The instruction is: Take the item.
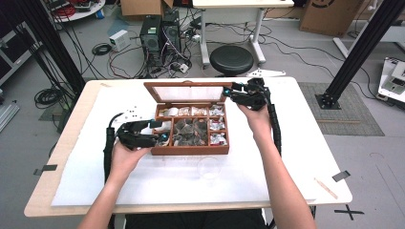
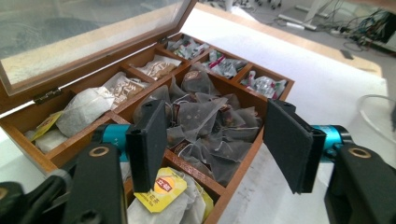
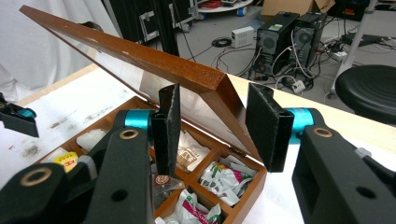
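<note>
Your left gripper point(image 2: 215, 140) sits at the near left corner of the wooden tea box point(image 1: 191, 149), jaws spread wide and holding nothing. Between them, in the left gripper view, lies the large middle compartment heaped with dark pyramid tea bags point(image 2: 205, 126) of translucent mesh; under the left jaw a yellow-tagged paper tea bag point(image 2: 161, 189) lies in the nearest compartment.

Your right gripper point(image 3: 212, 126) is at the box's far right corner, jaws also wide, straddling the corner of the raised lid point(image 3: 140, 58) without visibly pinching it. The lid is a reddish-brown, slightly scuffed wooden frame around a clear pane, tilted back on its hinges. Below it, small square compartments hold crinkled foil and paper sachets point(image 3: 224, 179).

The box rests mid-table on a white sheet point(image 1: 286, 143), and a clear glass cup point(image 1: 209, 168) stands just in front of it.
</note>
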{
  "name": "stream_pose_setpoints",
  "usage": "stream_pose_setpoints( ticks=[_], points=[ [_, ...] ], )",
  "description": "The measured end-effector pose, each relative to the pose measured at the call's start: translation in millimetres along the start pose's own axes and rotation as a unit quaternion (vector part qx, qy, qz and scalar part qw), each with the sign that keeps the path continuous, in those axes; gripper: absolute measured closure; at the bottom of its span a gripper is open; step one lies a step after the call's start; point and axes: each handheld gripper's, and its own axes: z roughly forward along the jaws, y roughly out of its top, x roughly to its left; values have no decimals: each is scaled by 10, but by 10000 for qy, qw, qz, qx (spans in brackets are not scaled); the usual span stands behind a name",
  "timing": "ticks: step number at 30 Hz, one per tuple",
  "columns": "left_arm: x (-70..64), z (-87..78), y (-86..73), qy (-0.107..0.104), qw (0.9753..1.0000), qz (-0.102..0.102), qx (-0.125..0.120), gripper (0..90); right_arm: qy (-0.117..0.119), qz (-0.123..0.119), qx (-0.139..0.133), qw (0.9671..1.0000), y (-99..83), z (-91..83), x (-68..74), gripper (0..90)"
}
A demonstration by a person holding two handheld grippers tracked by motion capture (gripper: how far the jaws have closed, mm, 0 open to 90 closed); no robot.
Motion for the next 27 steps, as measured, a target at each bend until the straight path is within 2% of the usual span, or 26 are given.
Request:
stream_pose_setpoints(
  ticks=[4,7,11,18,24,27],
  points=[
    [-7,91,14,-17,9999,27,112,467,2,8,-5,10000,0,1,-2,567],
    [-14,179,25,53,9994,118,330,503,1,26,-16,10000,-1,4,-3,563],
    [-25,315,37,71,9985,134,533,557,-6,30,-24,10000,-2,5,-4,563],
    [-48,483,62,136,9968,232,748,613,4,21,-10,10000,-3,2,-4,558],
    [-85,643,77,254,9928,471,1070,642,16,24,-6,10000,-5,-1,2,558],
    [-96,706,63,315,9912,522,1176,657,15,16,-2,10000,-6,-2,2,558]
  ],
)
